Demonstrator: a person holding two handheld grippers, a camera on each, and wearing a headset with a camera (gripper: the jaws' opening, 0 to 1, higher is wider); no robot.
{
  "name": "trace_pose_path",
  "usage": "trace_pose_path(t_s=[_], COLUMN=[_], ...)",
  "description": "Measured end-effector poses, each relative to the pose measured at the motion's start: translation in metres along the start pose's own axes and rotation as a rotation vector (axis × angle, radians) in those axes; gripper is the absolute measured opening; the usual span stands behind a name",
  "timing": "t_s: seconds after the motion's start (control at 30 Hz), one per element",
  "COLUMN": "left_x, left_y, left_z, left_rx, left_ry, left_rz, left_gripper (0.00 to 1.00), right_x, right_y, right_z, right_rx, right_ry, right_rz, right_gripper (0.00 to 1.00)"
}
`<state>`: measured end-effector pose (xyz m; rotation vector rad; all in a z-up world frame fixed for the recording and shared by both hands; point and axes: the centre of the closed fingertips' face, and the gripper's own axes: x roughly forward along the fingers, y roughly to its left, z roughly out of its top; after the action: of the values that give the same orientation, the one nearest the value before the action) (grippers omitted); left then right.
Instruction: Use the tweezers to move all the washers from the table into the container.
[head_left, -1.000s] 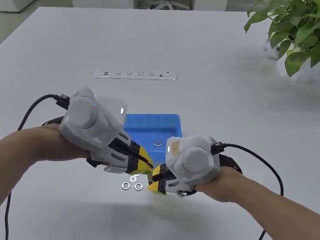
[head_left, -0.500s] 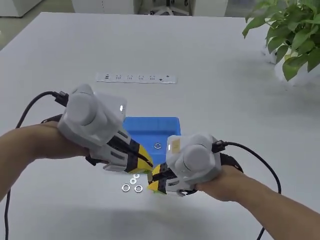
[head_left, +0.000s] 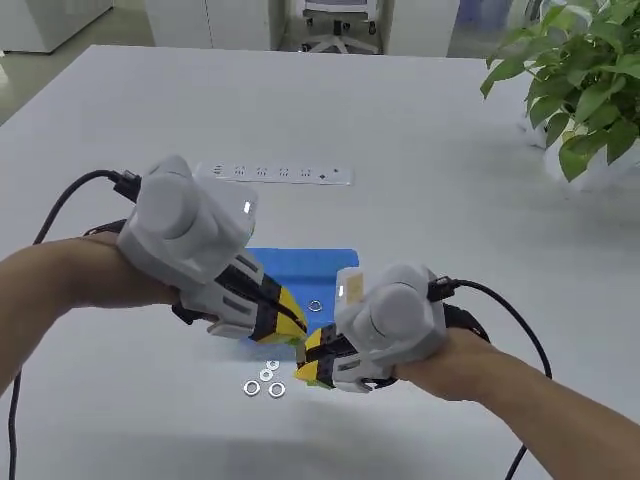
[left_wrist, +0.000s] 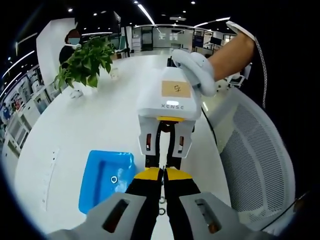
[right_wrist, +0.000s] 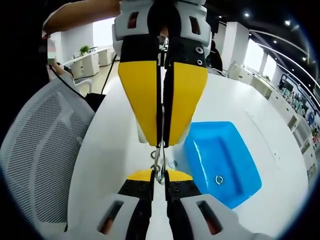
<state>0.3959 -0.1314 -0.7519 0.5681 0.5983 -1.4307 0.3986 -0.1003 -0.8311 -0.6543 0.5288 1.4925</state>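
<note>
Tweezers (right_wrist: 159, 161) pinched in left gripper (right_wrist: 161, 142), jaws narrow. Right gripper (right_wrist: 159, 182) jaws nearly closed on the tweezers' other end. Three washers (head_left: 265, 381) on table (head_left: 450, 200), just near of blue container (head_left: 305, 265). One washer (head_left: 316, 306) lies inside.

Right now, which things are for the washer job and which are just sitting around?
For the job: tweezers; loose washers on the table; blue container, with one washer already inside.

Just lying about: power strip; potted plant; office chair beyond the table.
</note>
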Motion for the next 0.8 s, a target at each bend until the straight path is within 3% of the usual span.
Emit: trace_pose_path(t_s=[0.4, 0.8], left_x=[-0.009, -0.016], left_y=[0.007, 0.030], left_z=[0.012, 0.023], left_rx=[0.029, 0.055], left_ry=[0.000, 0.000], left_rz=[0.017, 0.030], left_gripper=[0.05, 0.05], right_x=[-0.012, -0.021], right_y=[-0.012, -0.037], right_z=[0.010, 0.016], right_rx=[-0.030, -0.041], right_ry=[0.006, 0.001], right_rz=[-0.021, -0.045], right_gripper=[0.09, 0.09])
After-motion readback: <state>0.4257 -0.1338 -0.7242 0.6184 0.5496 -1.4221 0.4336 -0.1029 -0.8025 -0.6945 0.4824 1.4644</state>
